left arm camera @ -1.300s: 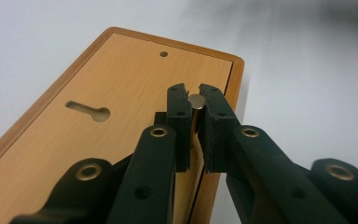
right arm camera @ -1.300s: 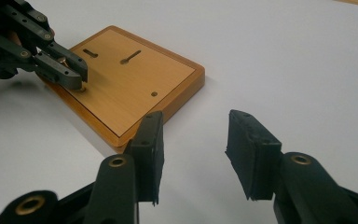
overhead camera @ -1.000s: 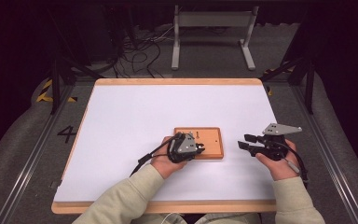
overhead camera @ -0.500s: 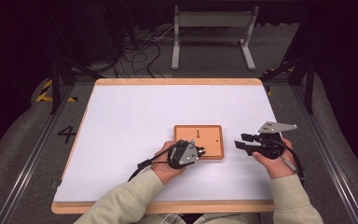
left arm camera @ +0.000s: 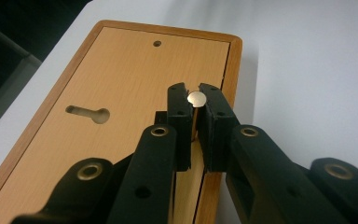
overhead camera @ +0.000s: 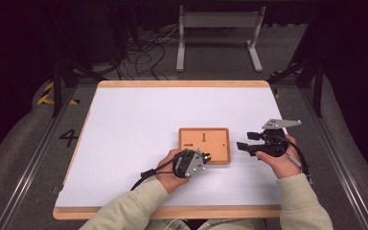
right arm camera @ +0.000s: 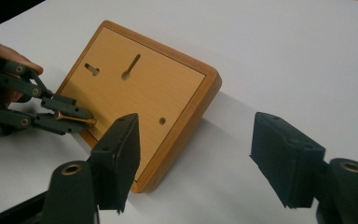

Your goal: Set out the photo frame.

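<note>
The small brass-coloured metal pin [left arm camera: 196, 103] w/ round flat head looks light, stiff and slippery; best to grip the shank just under the head. Left gripper [left arm camera: 196, 116] clenches it over the near edge of the flat wooden board w/ keyhole slots [overhead camera: 204, 144] on the white bench [overhead camera: 139, 120]. Right gripper [right arm camera: 196, 158] jaws were just opening, nothing between.

A big number 4 [overhead camera: 69, 137] is showing on the dark floor mat [overhead camera: 38, 158], just left of the table [overhead camera: 124, 211] (it is painted in a darker grey, so it is a bit faint). Yellow and black stripes [overhead camera: 45, 94] are sitting on the floor farther back on that same side; they are a warning mark, not words. No other words, names or numbers are showing that can be read.
</note>
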### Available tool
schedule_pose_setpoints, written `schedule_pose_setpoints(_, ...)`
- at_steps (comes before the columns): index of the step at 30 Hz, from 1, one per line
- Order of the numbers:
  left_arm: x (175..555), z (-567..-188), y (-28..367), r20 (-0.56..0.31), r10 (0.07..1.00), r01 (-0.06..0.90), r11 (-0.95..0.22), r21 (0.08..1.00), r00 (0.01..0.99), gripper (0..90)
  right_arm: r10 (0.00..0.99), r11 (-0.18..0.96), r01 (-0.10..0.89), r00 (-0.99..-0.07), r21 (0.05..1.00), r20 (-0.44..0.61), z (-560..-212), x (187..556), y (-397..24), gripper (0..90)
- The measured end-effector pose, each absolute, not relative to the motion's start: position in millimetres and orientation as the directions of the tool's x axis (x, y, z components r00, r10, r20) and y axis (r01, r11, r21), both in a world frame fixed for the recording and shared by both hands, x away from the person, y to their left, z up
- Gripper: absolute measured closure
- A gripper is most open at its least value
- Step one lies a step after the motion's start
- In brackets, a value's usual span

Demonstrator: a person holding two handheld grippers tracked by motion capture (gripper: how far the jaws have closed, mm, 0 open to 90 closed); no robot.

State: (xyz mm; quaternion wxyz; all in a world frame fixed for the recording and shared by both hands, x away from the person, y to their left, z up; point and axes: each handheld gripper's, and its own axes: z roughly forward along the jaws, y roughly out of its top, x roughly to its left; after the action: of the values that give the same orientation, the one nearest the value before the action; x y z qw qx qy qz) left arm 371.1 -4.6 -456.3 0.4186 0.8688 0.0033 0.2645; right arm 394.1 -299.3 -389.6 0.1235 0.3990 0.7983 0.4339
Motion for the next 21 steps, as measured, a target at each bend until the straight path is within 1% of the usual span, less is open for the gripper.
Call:
schedule_pose_setpoints(7,369,-457,-4,0.462,0.228,-0.218,-0.652,0.726,0.857,83.8,0.731,0.321,0.548,-0.662,0.773,0.166,-391,409,-286,29.5)
schedule_pose_setpoints(8,369,-457,-4,0.461,0.229,-0.218,-0.65,0.728,0.857,83.8,0.724,0.322,0.556,-0.666,0.766,0.179,-393,415,-281,28.0)
schedule_pose_setpoints(15,368,-458,-4,0.461,0.231,-0.216,-0.65,0.729,0.857,83.8,0.717,0.337,0.594,-0.665,0.731,0.21,-403,434,-265,25.4)
schedule_pose_setpoints(21,369,-458,-4,0.459,0.232,-0.215,-0.649,0.729,0.857,83.8,0.714,0.352,0.613,-0.665,0.708,0.22,-410,442,-257,23.8)
